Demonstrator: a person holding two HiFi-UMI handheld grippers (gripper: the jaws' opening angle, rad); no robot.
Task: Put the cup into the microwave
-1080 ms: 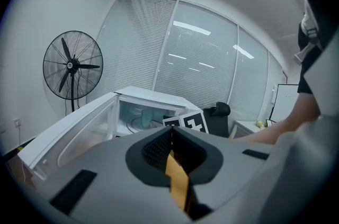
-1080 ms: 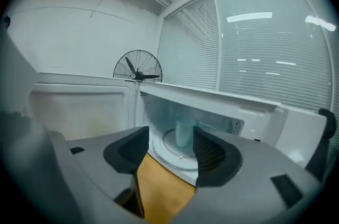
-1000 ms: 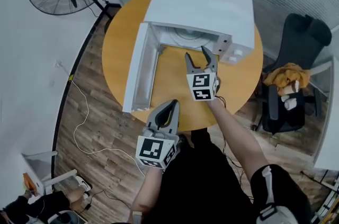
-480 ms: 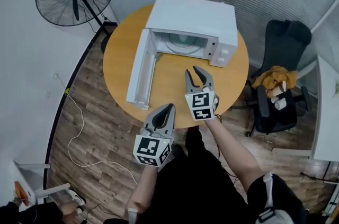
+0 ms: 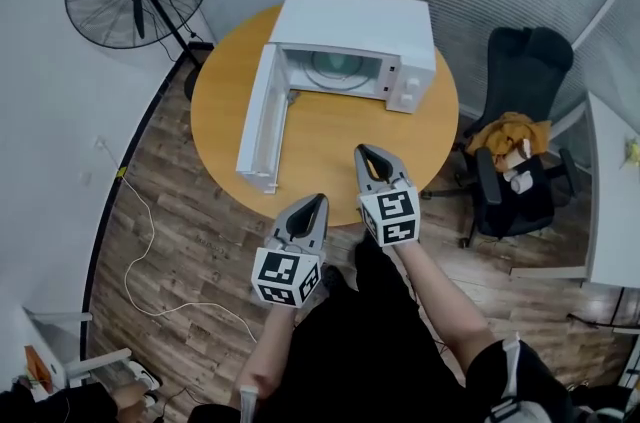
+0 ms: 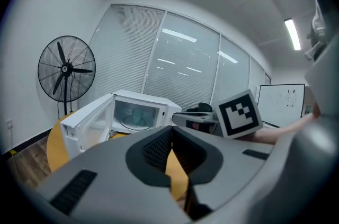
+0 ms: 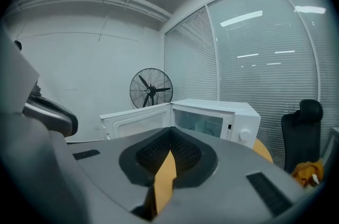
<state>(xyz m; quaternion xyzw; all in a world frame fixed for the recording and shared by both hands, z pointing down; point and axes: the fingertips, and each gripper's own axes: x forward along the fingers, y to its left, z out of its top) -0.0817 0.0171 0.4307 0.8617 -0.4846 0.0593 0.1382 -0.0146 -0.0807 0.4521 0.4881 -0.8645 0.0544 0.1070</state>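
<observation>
Head view shows the white microwave [image 5: 352, 19] standing toward the far edge of the round table [image 5: 330, 136]. Its door [image 5: 262, 116] is swung wide along the table's left side. A pale green shape on the turntable inside the cavity reads as the cup [image 5: 336, 64]. The left gripper view shows it there too, though small.

The left gripper [image 5: 317, 201] hangs just off the table's near edge, its jaws pressed together on nothing. The right gripper [image 5: 364, 153] hovers over the near edge, its jaws likewise together and empty.

From this, the placing step looks done, and both grippers are well apart from the microwave. What remains, if anything, is the door. A closed gripper would have to reach the door's free end near the table's near-left edge and push it round toward the cavity without shoving the microwave.
</observation>
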